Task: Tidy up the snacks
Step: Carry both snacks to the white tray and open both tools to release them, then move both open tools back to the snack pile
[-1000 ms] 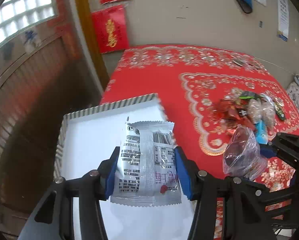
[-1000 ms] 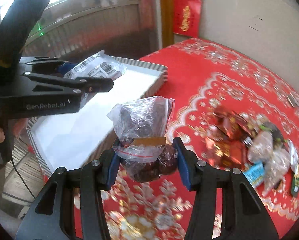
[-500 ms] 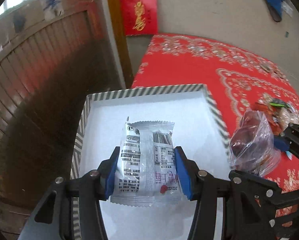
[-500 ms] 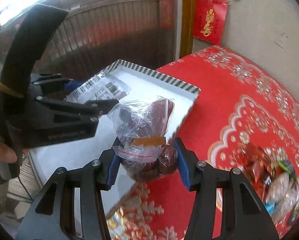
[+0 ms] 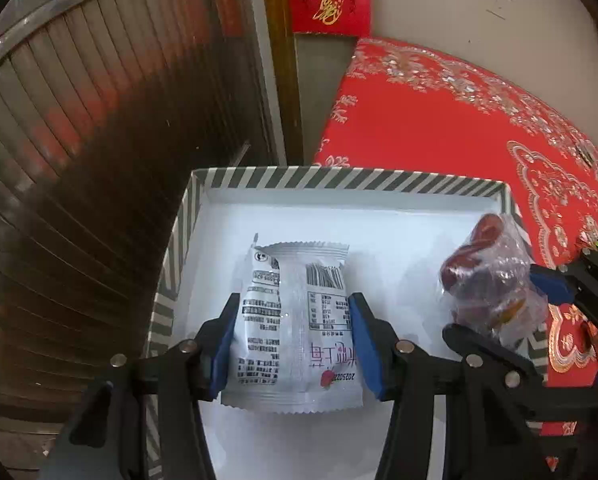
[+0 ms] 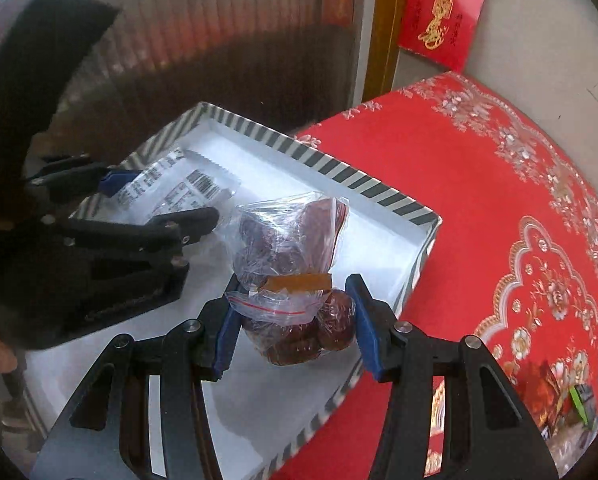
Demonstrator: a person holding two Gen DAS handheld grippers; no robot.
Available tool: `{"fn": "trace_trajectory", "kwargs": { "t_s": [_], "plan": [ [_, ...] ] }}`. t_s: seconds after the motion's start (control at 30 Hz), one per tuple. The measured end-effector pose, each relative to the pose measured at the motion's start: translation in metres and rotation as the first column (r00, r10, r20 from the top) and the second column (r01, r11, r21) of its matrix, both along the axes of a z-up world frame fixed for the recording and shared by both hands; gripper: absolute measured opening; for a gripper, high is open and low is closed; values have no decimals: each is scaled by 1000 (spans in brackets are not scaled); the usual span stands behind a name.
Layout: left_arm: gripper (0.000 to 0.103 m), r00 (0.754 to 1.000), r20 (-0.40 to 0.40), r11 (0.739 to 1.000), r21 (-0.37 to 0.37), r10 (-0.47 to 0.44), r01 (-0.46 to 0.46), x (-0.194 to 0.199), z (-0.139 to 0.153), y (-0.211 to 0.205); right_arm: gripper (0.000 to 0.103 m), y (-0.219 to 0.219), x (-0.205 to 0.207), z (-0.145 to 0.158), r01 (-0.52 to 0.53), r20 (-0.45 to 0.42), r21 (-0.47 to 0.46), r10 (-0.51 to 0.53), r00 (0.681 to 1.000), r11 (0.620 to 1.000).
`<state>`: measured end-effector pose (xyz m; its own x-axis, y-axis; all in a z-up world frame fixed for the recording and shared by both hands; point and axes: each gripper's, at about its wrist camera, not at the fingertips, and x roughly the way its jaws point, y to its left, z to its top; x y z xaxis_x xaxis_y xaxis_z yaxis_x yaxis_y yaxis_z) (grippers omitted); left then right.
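1. The desk (image 6: 479,208), under a red cloth with gold and silver flower patterns, spreads out to the right of both tools and ahead of them.
2. A shallow white tray with a black-and-white striped rim (image 5: 339,178) sits at the desk's edge, directly under both tools; its white floor (image 6: 259,400) shows below their fingers.
3. The left tool (image 5: 293,334) is clamped on a white snack packet (image 5: 295,320) printed with a barcode and small text, held above the tray floor; the packet's top edge points away from the tool.
4. The right tool (image 6: 293,320), just to the right of the left tool (image 6: 111,216), pinches a clear zip bag of dark red dates (image 6: 295,280) over the tray's right part; the bag's upper half sticks up beyond the fingers.
5. A small heap of loose wrapped snacks (image 6: 567,400) lies on the cloth to the right of the right tool, well apart from the tray.
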<state>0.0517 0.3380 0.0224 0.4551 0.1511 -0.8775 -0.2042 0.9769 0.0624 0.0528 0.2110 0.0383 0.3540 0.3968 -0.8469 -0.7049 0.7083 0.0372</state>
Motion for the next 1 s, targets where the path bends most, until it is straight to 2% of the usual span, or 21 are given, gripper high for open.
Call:
{"fn": "trace_trajectory", "kwargs": {
  "t_s": [0.23, 0.3, 0.37, 0.47, 0.6, 0.7, 0.8, 1.0],
  "plan": [
    [56, 1000, -16, 1000, -19, 21, -21, 3, -6, 3, 50, 5, 11, -9, 0, -6, -3, 0, 1000, 1000],
    [62, 999, -22, 999, -29, 34, -35, 4, -6, 5, 51, 6, 12, -10, 2, -7, -6, -2, 1000, 1000],
    [75, 999, -24, 998, -34, 46, -47, 3, -6, 8, 51, 6, 8, -8, -6, 7, -6, 6, 1000, 1000],
    [84, 998, -7, 996, -58, 67, -67, -1, -4, 13, 51, 4, 2, -3, -13, 36, 4, 13, 999, 1000],
    [85, 996, 5, 993, -79, 84, -83, -8, 3, 13, 51, -4, -2, 6, -3, 50, 29, 2, 999, 1000],
    [86, 996, 37, 996, -57, 76, -74, -19, 13, 5, 51, -20, -14, 19, 10, 66, 65, -14, 998, 998],
    [86, 995, 78, 998, -26, 56, -55, -31, 26, -11, 51, -38, -27, 28, 22, 90, 80, -29, 996, 997],
    [92, 989, 145, 999, -32, -14, 19, -48, 48, -51, 51, -86, -50, 35, 72, 81, 122, -82, 993, 990]
  ]
}}
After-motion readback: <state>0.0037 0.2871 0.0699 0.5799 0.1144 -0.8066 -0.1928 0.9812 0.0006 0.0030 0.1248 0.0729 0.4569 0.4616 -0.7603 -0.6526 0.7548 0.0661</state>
